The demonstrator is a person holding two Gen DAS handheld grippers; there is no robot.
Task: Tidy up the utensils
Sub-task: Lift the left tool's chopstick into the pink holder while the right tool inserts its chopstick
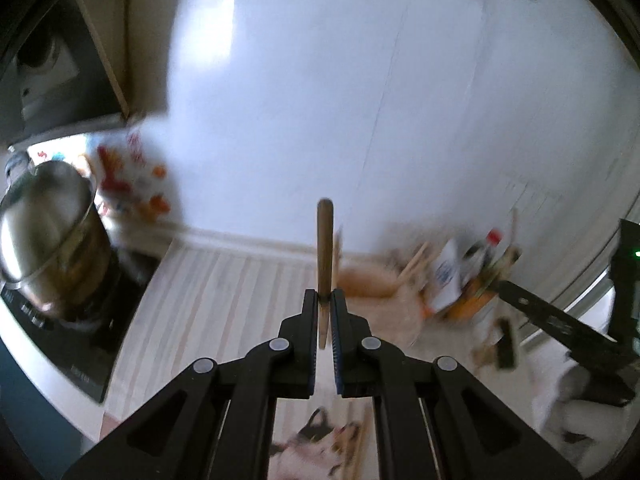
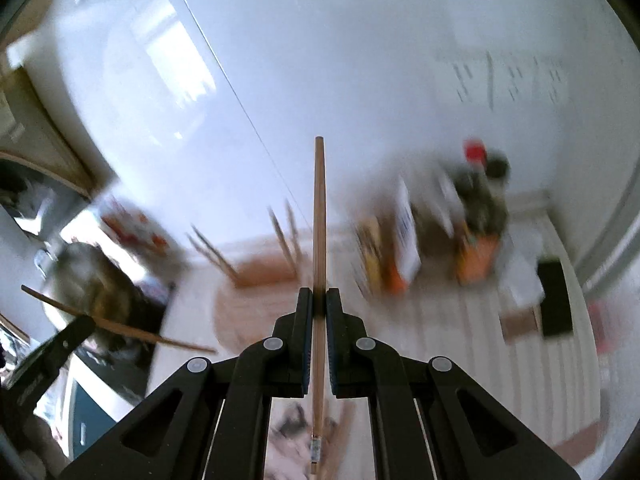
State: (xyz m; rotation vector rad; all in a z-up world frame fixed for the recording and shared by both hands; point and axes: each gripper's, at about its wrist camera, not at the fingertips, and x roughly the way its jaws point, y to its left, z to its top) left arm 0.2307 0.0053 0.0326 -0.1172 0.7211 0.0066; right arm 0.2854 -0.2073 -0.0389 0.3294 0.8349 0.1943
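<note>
Left gripper (image 1: pixel 325 300) pinched stick (image 1: pixel 325 248); right gripper (image 2: pixel 316 300) pinched chopstick (image 2: pixel 319 216). Thin grips, either could've slipped, swung.

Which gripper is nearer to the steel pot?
Left. The left gripper, holding a wooden stick, has the pot close at its left; the right gripper sees the pot beyond the left gripper.

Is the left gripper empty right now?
No, the left gripper is clamped on a wooden stick that stands up between its fingers.
</note>
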